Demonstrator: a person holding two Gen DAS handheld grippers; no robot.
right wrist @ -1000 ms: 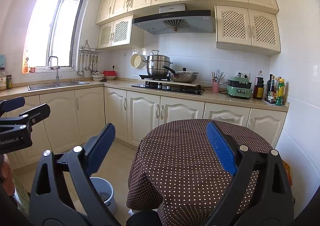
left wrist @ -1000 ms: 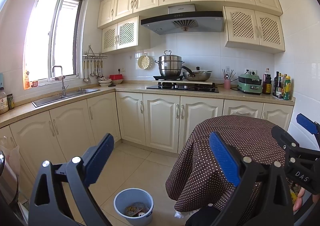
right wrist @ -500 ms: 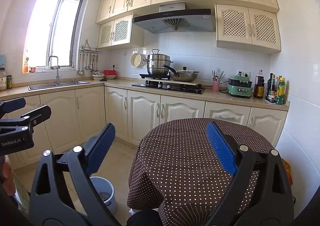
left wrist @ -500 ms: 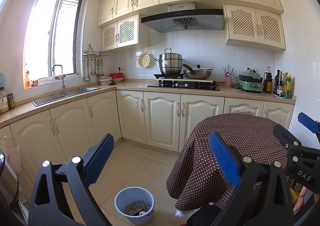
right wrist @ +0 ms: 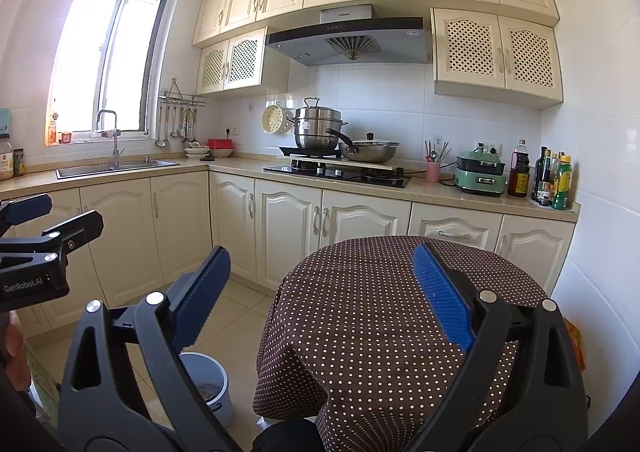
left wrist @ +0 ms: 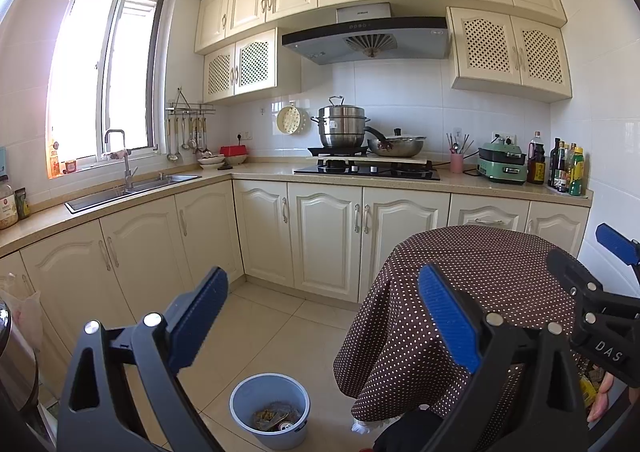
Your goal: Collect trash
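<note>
Overall, an L-shaped run of cream cabinets [left wrist: 320,228] fills the far and left sides of the kitchen, topped by a beige worktop [left wrist: 256,172]. On the far stretch sits a black hob [left wrist: 368,171] with a steel steamer pot [left wrist: 342,128] and a lidded pan [left wrist: 396,146]; at the far right stand a green cooker [left wrist: 503,164] and a group of bottles [left wrist: 566,170]. A steel sink [left wrist: 128,188] lies in the left stretch under the window [left wrist: 106,80].

Nearer, on the right, a round table draped in a brown dotted cloth [right wrist: 380,292] stands on the tiled floor [left wrist: 280,332]; its top carries nothing visible.

Just left of the table, near its foot, a blue trash bin [left wrist: 270,408] stands upright on the floor, holding crumpled scraps and what looks like a can. In the right wrist view the bin is partly hidden behind a tong arm.

Left tongs [left wrist: 322,316]: spread wide, blue pads apart, pinching nothing, held above the bin. Right tongs [right wrist: 320,292]: likewise spread and empty, held over the near edge of the table. Each pair of tongs shows at the edge of the other camera's view.
</note>
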